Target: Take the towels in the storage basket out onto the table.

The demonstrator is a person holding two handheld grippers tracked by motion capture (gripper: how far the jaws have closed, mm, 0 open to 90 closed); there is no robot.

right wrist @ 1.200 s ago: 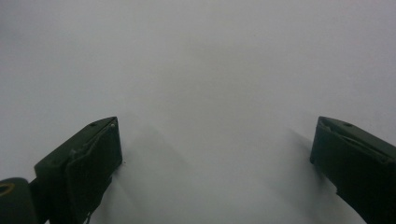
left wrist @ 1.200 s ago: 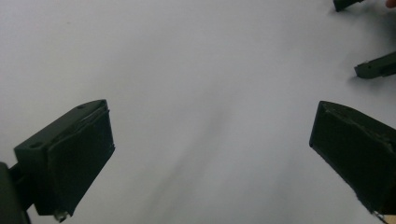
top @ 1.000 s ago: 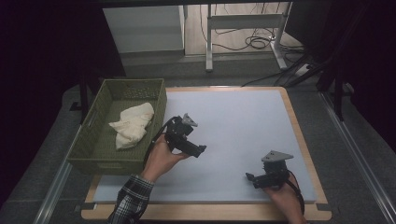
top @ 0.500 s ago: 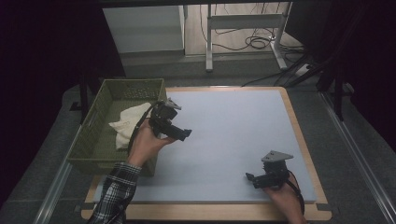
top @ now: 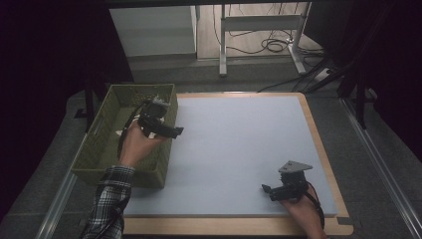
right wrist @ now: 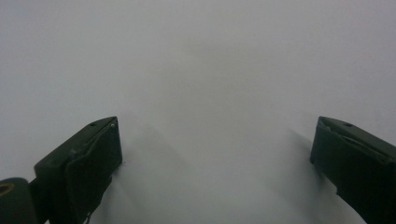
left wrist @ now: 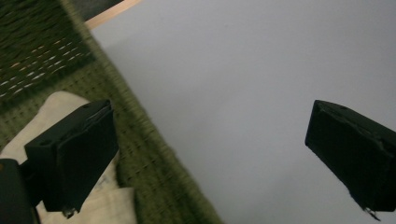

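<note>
In the high view, the left gripper (top: 171,131) hangs over the right wall of the green basket (top: 97,152), at about nine o'clock on the table, and its tips point toward three o'clock over the grey mat (top: 239,149). A hand in a plaid sleeve holds it. A small patch of the pale cloth (top: 121,132) shows inside the basket, beside the wrist. The right gripper (top: 266,189) rests low on the mat at about five o'clock and points toward nine o'clock, well apart from the basket.

In the left gripper view, the jaws stand wide apart with nothing between them. The basket's woven wall (left wrist: 154,163) runs between them. The cloth (left wrist: 51,105) lies behind the jaw at eight o'clock and the mat (left wrist: 243,84) spreads toward two o'clock.

In the right gripper view, the jaws stand wide apart, empty, just above the bare mat (right wrist: 210,70).
</note>
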